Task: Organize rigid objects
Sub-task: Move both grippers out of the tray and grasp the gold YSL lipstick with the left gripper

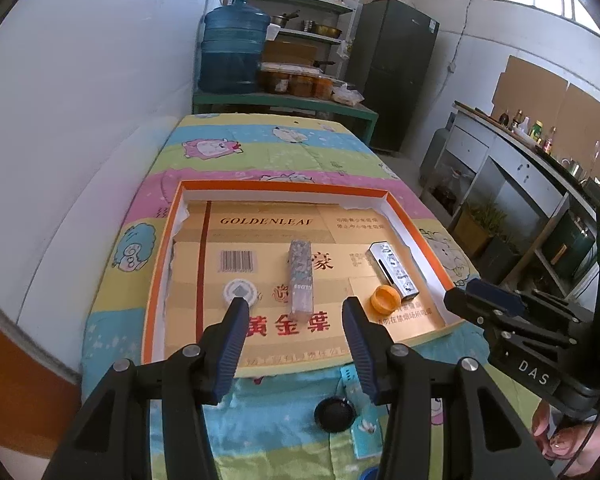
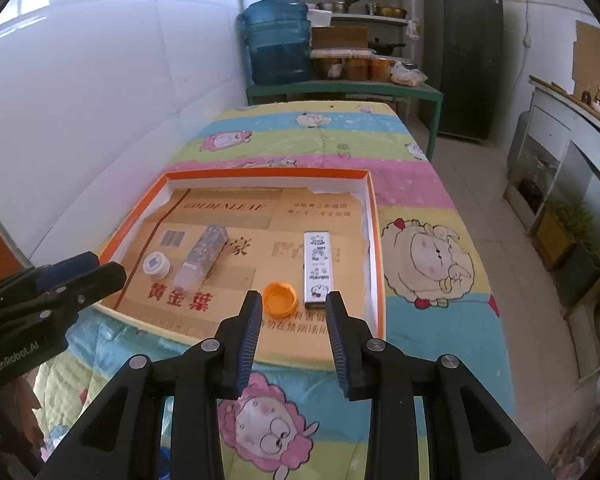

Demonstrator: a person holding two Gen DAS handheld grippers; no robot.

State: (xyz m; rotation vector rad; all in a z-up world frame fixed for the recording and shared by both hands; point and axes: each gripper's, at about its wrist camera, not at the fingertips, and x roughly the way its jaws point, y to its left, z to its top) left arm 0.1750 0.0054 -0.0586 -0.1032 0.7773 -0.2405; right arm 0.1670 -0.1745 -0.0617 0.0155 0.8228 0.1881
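A: What is there to handle, biggest first?

B: The orange-rimmed tray lies on a tabletop under a cartoon quilt, lined with flattened carton. In it, the long speckled box lies left of middle; I judge it light, stiff card, best pinched across its narrow sides near the middle. The silver printed box lies by the right wall; glossy, so likely slippery, and again the long sides suit. The white round case sits far left, hard and smooth, to be taken across its width. The orange cap rests just left of the silver box's near end; light, rigid plastic, the rim is the place.

A: Anything outside the tray?

B: A black round lid lies on the quilt just in front of it.

A: And the tools?

B: The left tool hangs with jaws apart, empty, above the tray's near edge. The right tool is also parted, more narrowly, holding nothing.

A: The room?

B: A kitchen: shelves, a water jug, a dark fridge. The soft quilt may let things tip.
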